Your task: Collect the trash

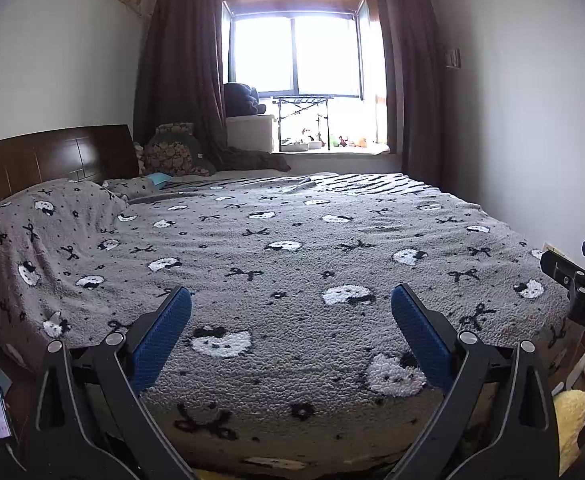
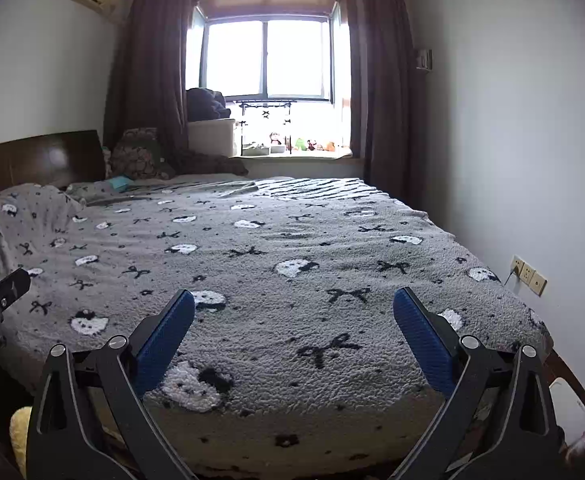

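- The left gripper (image 1: pixel 291 354) is held over the near edge of the bed (image 1: pixel 292 248), jaws spread wide with nothing between them.
- The right gripper (image 2: pixel 293 356) is held beside it over the same edge, jaws also wide and empty.
- No trash can be made out on the bed's blanket (image 2: pixel 276 248).
- Beyond the bed, a window (image 1: pixel 296 56) is flanked by curtains (image 1: pixel 180 68).

Both my wrist cameras sit low at the foot of the bed (image 1: pixel 292 240), facing the window (image 1: pixel 296 56) beyond it. They share the blanket, headboard and curtains; each catches the other tool at its edge.
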### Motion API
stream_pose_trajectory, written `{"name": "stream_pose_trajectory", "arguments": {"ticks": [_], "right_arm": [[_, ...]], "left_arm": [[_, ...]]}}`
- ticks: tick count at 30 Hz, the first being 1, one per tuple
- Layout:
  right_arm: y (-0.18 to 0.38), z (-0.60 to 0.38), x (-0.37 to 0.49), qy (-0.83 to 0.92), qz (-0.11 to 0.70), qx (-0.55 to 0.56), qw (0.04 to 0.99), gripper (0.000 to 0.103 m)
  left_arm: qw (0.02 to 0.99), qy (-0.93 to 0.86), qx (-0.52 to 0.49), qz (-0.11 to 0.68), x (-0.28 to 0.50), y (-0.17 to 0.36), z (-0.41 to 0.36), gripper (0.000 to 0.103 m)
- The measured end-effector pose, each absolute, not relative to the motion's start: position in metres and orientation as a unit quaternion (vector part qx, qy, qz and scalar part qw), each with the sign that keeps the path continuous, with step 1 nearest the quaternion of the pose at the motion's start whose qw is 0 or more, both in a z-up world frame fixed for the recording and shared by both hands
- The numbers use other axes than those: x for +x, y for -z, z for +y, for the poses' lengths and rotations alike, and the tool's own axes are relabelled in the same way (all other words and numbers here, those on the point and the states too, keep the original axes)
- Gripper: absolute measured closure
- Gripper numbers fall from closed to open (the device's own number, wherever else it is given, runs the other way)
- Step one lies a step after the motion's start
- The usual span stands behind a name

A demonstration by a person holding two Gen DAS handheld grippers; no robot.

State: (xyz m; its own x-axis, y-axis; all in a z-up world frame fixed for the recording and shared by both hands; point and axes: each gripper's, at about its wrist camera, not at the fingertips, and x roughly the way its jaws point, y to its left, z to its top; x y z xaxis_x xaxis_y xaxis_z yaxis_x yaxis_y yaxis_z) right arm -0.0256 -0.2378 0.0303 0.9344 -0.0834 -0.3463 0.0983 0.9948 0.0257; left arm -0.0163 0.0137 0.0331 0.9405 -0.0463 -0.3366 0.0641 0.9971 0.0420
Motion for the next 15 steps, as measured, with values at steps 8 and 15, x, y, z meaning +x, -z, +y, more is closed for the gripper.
{"name": "stream_pose_trajectory", "arguments": {"ticks": [8,15], "right_arm": [[-0.031,-0.232,-0.033,0.05,0.173,0.018,0.983,0.003],[-0.033,-0.228,-0.037,0.045,0.167,0.015,0.985,0.003]], "left_arm": [[0.985,0.042,0.015,0.169,-0.026,-0.033,0.011,0.008],[0.984,0.051,0.013,0.169,-0.028,-0.032,0.008,0.008]]}}
